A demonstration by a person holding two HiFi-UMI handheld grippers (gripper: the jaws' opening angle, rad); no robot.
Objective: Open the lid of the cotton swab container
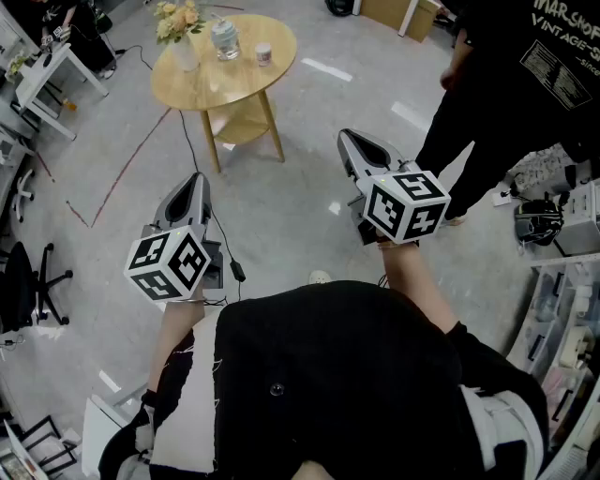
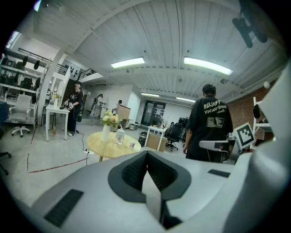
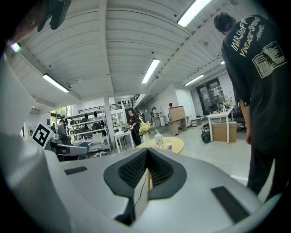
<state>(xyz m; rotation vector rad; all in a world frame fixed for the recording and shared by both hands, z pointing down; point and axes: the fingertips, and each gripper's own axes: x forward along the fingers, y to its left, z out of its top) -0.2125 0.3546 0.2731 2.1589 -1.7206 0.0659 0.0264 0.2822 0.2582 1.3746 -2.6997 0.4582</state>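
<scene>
The cotton swab container [image 1: 224,38] is a clear jar with a lid, standing on a round wooden table [image 1: 272,26] far ahead of me. It also shows in the left gripper view as the jar [image 2: 119,135] and in the right gripper view as the jar [image 3: 158,140]. A vase of flowers [image 1: 180,33] and a small white cup [image 1: 263,53] stand beside it. My left gripper [image 1: 198,180] and right gripper [image 1: 348,137] are held in the air over the floor, well short of the table. Both are shut with nothing between the jaws.
A person in a black printed shirt [image 1: 511,84] stands close on the right. A black cable [image 1: 192,155] runs across the floor under the table. A white desk [image 1: 47,75] and an office chair [image 1: 23,286] are on the left; shelving [image 1: 572,309] is at the right.
</scene>
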